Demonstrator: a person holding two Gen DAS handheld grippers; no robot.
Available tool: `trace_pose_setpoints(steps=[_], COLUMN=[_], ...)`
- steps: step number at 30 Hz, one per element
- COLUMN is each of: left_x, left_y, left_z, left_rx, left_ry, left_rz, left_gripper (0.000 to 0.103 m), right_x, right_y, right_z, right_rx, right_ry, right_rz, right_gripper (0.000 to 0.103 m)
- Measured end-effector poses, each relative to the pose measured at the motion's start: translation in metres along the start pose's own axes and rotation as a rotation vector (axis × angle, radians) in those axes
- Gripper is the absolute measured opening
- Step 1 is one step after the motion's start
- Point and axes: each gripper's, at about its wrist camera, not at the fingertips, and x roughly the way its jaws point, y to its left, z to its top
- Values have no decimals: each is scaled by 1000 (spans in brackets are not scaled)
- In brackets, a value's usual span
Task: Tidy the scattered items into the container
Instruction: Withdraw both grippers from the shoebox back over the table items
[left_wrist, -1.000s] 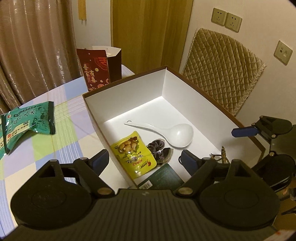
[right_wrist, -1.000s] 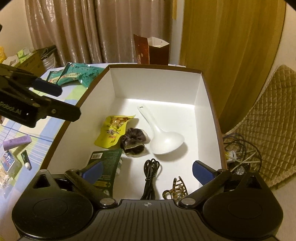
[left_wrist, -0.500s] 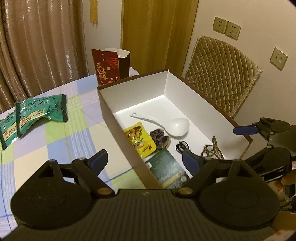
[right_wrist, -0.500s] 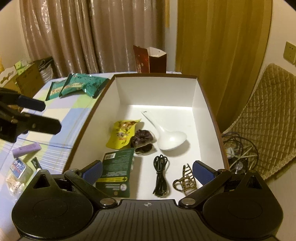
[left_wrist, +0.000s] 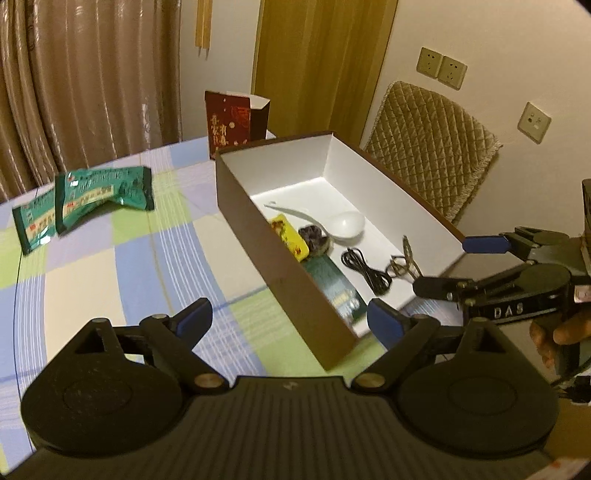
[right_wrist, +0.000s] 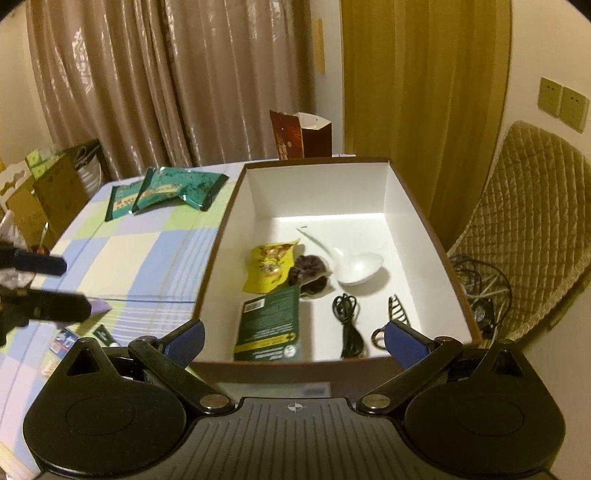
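A brown box with white inside stands on the checked tablecloth. It holds a white spoon, a yellow snack packet, a dark scrunchie, a green packet, a black cable and a hair claw. Two green snack bags lie on the cloth left of the box. My left gripper hovers over the box's near left corner, its jaws opening with nothing held. My right gripper is open and empty before the box's near end.
A red gift bag stands behind the box. A quilted chair is on the right, with cables on the floor. A purple item and a small tube lie near the table's front left. Cardboard boxes stand far left.
Both grippers have drawn back and up from the box, which now looks smaller. The left gripper has shifted left over the tablecloth. More of the table has come into view.
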Motion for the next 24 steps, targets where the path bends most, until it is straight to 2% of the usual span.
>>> trace_pose_setpoints(steps=[16,24], left_x=[-48,-62], left_y=[27,54], left_z=[-63,-99], left_rx=[-45,-99], left_ry=[17,48], left_rz=[43,105], left_gripper=[88,88], right_x=[-24,-14], right_y=[55,88], right_z=[-30,-51], right_rx=[18,-14], right_ry=[0,54], right_rz=[30,108], right_gripper=[101,101])
